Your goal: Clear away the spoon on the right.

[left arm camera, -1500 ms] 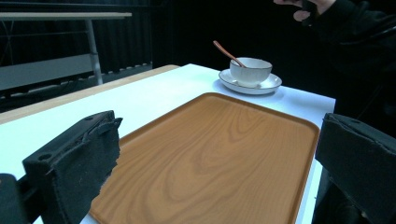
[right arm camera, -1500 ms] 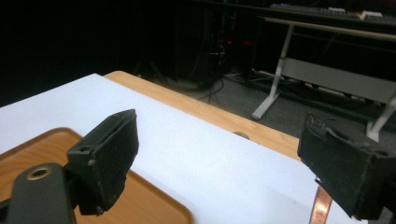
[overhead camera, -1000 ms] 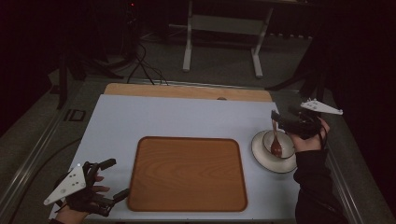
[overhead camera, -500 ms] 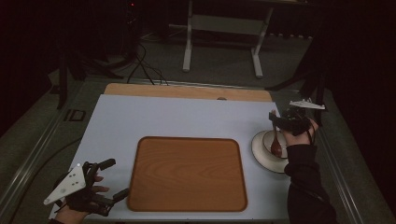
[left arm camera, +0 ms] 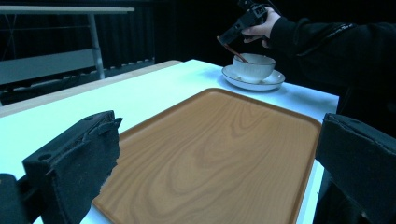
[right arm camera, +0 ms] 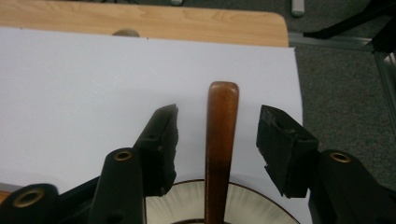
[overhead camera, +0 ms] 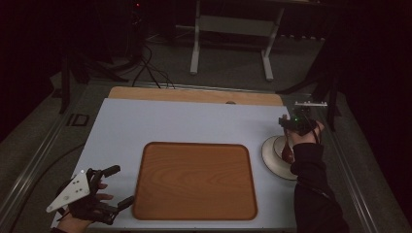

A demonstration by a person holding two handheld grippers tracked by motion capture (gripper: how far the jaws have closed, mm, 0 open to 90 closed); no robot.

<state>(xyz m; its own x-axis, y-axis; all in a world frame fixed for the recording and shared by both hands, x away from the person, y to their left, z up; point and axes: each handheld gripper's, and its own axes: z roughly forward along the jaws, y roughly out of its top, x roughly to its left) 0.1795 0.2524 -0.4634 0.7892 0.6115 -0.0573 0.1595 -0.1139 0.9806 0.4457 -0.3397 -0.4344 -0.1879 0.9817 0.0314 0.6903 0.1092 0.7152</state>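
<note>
1. Brown wood: that is what the spoon [right arm camera: 221, 140] is made of. In the right gripper view its long handle runs straight up the middle of the frame, from the bottom edge to a round tip that points to the top.
2. In the left gripper view the spoon [left arm camera: 232, 49] leans. Its low end sits in the white bowl [left arm camera: 253, 67] and its high end points to the upper left of the frame.
3. The bowl stands on a white saucer [left arm camera: 252, 84]. In the high view the saucer [overhead camera: 270, 158] sits at the right side of the frame, on the pale surface [overhead camera: 184, 121].
4. The right gripper [right arm camera: 218, 140] has its two black jaws on each side of the spoon handle. The jaws have just been closing in. There is a gap on both sides, so they do not press on the handle yet.
5. In the high view the right gripper [overhead camera: 293, 124] is just above the bowl, at the right of the frame.
6. The left gripper [overhead camera: 114, 187] is at the lower left of the high view, just beside the wooden tray [overhead camera: 195, 179]. Its jaws are wide apart and hold nothing.
7. The tray lies flat in the middle of the surface, with nothing on it.
</note>
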